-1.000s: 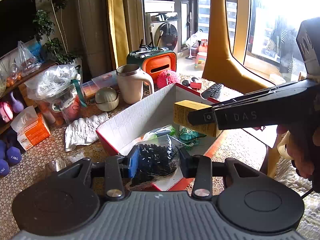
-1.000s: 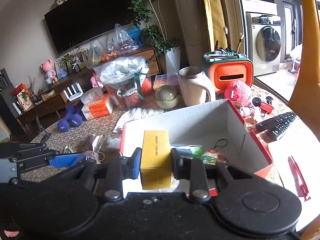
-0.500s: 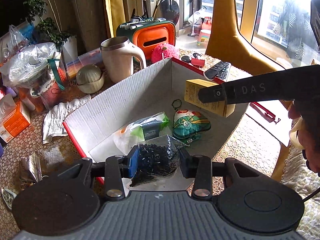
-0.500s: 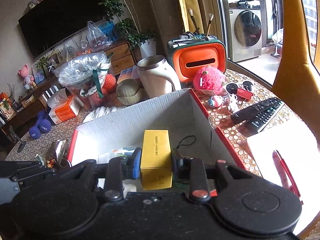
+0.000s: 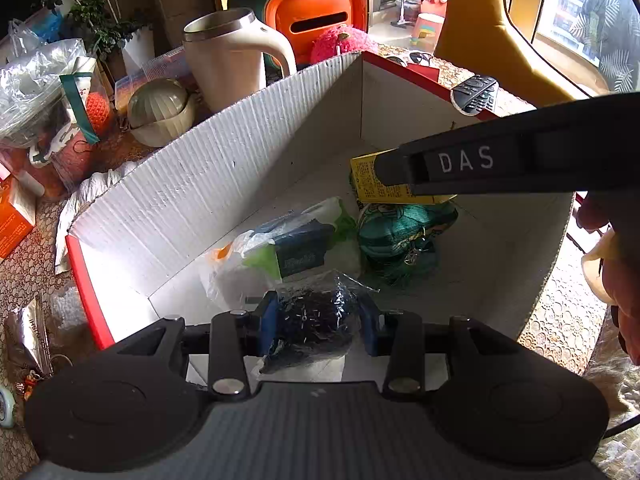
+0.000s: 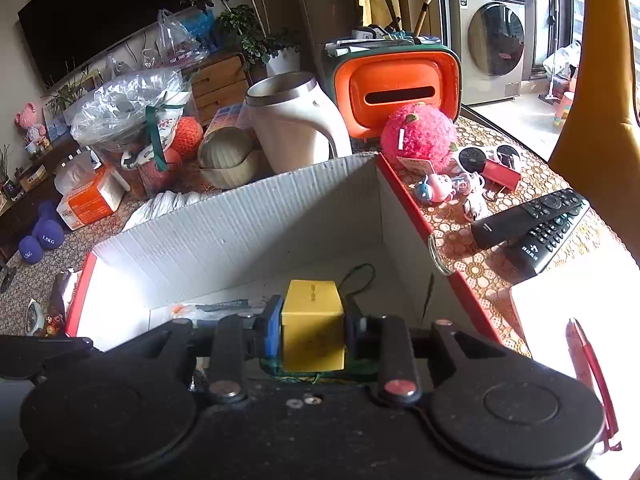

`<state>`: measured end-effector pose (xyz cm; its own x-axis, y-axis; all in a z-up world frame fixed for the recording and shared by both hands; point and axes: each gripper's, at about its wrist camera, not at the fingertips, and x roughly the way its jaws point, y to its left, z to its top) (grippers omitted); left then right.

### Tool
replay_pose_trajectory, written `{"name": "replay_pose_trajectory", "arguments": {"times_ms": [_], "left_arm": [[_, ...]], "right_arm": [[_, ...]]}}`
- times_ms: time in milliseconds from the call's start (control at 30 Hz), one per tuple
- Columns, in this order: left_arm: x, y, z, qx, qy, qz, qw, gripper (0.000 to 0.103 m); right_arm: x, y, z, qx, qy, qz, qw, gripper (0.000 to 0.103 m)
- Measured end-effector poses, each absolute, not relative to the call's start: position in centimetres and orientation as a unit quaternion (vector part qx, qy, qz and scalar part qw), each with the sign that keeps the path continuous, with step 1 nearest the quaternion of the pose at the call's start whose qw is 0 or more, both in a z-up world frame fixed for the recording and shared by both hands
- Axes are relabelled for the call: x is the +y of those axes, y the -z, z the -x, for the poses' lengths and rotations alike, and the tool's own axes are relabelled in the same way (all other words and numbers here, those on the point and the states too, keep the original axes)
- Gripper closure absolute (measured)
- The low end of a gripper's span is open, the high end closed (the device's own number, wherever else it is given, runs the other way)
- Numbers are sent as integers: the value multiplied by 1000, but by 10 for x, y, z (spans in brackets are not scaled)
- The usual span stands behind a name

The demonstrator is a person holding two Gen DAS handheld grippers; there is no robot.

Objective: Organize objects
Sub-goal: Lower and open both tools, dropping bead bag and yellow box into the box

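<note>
Left view: my left gripper, low centre, is clamped on a bag of black bits over the cardboard box.

Right view: my right gripper squeezes a yellow carton, lowered inside the box.

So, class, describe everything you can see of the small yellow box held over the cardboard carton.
The yellow box is a small rectangular cardboard carton with faint dark print on its faces. The right gripper is shut on it, pads pressing two opposite sides. It sits low inside the open carton, directly above a green pouch; whether they touch is unclear.
</note>
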<state>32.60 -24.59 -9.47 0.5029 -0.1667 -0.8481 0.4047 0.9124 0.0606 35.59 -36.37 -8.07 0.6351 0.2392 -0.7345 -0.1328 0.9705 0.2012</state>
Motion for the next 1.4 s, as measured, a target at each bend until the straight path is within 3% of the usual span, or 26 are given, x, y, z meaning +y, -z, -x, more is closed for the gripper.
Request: {"name": "replay_pose_trajectory", "arguments": {"times_ms": [567,733,833,933,1100,1400], "left_arm": [[-261,110,-345,525,172,-134,822,61],[-255,105,-344,517,175,-116,830,44],[-251,101,-342,510,175,-108,835,44],[-246,93,-338,499,179,-98,842,44],[-235,78,-331,481,184,-83,853,36],[-209,46,-305,448,190,-70,871,31]], "right_arm": [[-367,96,-356,436,-100,-72,892,70],[-370,92,-351,437,-102,-79,890,67],[-371,89,-347,436,-102,-83,890,62],[-372,84,-341,429,-100,-86,894,47],[-372,73,-331,424,-106,-90,895,42],[-362,43,-303,403,-120,-85,904,37]]}}
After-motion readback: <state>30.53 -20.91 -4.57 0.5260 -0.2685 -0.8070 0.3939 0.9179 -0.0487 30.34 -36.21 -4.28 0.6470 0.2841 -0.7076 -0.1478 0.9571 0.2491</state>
